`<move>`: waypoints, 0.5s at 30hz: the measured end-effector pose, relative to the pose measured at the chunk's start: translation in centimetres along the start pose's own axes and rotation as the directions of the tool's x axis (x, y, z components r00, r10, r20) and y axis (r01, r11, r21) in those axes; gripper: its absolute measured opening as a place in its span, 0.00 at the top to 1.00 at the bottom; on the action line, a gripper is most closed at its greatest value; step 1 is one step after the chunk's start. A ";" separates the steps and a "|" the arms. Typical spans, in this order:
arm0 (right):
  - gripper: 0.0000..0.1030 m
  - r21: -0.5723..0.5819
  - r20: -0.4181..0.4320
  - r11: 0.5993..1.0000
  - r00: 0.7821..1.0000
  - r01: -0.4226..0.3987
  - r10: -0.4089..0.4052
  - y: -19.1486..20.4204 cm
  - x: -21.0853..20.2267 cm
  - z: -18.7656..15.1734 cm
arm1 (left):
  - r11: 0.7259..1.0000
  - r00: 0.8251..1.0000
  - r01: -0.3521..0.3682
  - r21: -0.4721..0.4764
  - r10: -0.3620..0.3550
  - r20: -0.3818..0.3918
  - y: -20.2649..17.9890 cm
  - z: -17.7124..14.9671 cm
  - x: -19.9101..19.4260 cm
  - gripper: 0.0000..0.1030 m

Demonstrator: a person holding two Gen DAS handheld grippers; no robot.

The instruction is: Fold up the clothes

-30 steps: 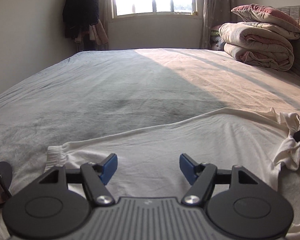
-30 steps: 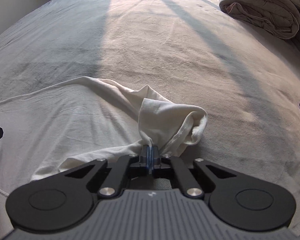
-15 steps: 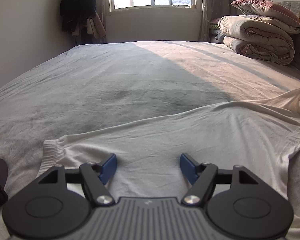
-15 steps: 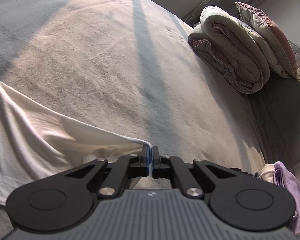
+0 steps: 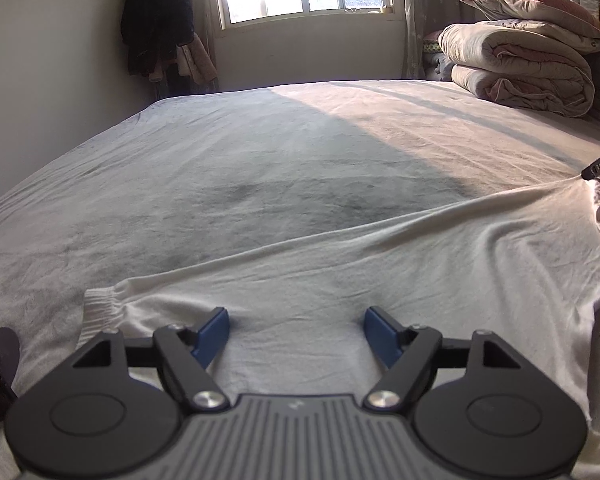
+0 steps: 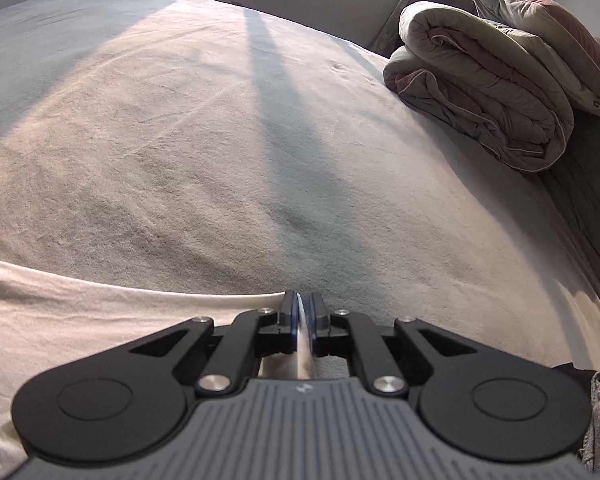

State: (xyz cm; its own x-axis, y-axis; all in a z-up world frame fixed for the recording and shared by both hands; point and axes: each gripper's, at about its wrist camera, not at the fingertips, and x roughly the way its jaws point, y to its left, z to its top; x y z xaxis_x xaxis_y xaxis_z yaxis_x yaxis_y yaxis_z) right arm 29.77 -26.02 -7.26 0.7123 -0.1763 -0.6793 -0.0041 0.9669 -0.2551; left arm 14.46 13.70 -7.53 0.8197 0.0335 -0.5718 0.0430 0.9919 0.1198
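cream soft cotton garment [image 5: 380,280]: spread on grey bed [image 5: 220,168] | limp, light; grip hems, corners | left tool [image 5: 294,330]: spread, empty | right tool [image 6: 303,312]: just loosening, cloth edge between

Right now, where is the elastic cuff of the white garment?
In the left wrist view, the elastic cuff lies flat on the grey bedsheet, at the white garment's left end, just left of the open left tool.
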 end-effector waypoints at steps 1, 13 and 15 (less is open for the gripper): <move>0.85 0.045 0.010 0.998 0.999 -0.040 0.040 -0.9 0.0 0.0 | 1.000 1.000 -0.005 -0.003 0.005 -0.003 -0.1 0.1 0.0 0.25; 0.54 0.169 0.111 0.948 0.960 -0.272 0.256 -5.9 -4.9 -5.1 | 0.990 0.994 0.106 0.093 -0.104 -0.026 -9.6 4.9 -2.3 0.25; 0.53 0.184 0.130 0.932 0.948 -0.312 0.292 -5.9 -5.1 -6.0 | 0.983 0.989 0.150 0.106 -0.147 -0.028 -12.4 6.2 -2.1 0.25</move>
State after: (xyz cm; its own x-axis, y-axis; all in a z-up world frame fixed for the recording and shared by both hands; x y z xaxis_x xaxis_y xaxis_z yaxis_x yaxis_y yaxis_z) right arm 21.93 -31.96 -6.37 0.7649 0.1391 -0.6290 -0.0968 0.9901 0.1013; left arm 15.69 0.52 -2.79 0.7878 -0.1096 -0.6061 0.2258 0.9669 0.1185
